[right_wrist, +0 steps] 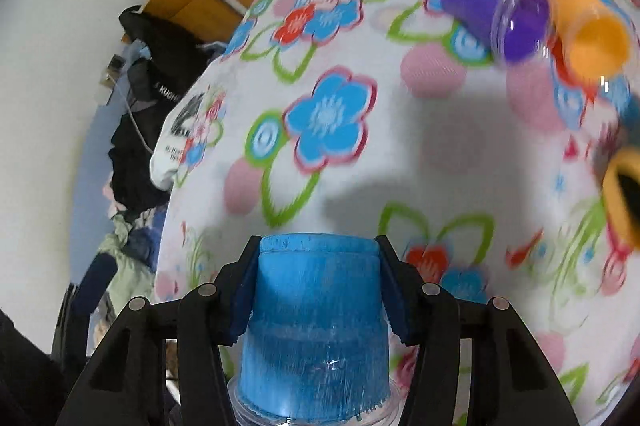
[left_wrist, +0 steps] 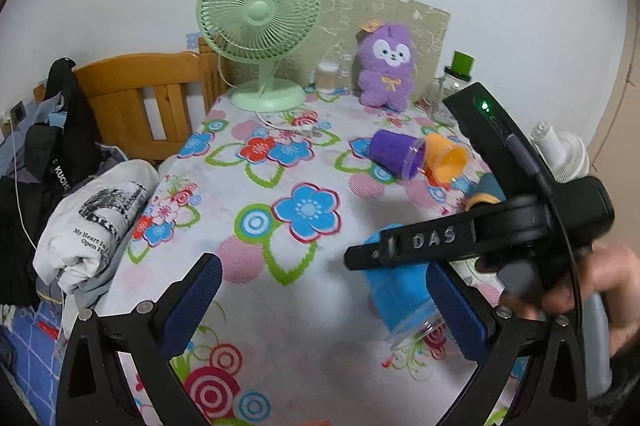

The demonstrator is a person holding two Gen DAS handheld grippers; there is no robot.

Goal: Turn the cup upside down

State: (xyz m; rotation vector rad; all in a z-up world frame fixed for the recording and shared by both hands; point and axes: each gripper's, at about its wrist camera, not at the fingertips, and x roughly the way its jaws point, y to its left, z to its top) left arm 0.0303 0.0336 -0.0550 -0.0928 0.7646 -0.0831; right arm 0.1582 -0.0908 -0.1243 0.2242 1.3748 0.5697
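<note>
My right gripper is shut on a blue cup with a clear rim. The cup's closed base points away from the camera and its open rim points back toward me. In the left wrist view the same blue cup hangs above the floral tablecloth, tilted with its clear rim down and toward the camera, held by the right gripper. My left gripper is open and empty, low over the tablecloth just left of the cup.
A purple cup and an orange cup lie on their sides at the back right. A green fan, a purple plush and jars stand at the back. Clothes are piled off the left edge.
</note>
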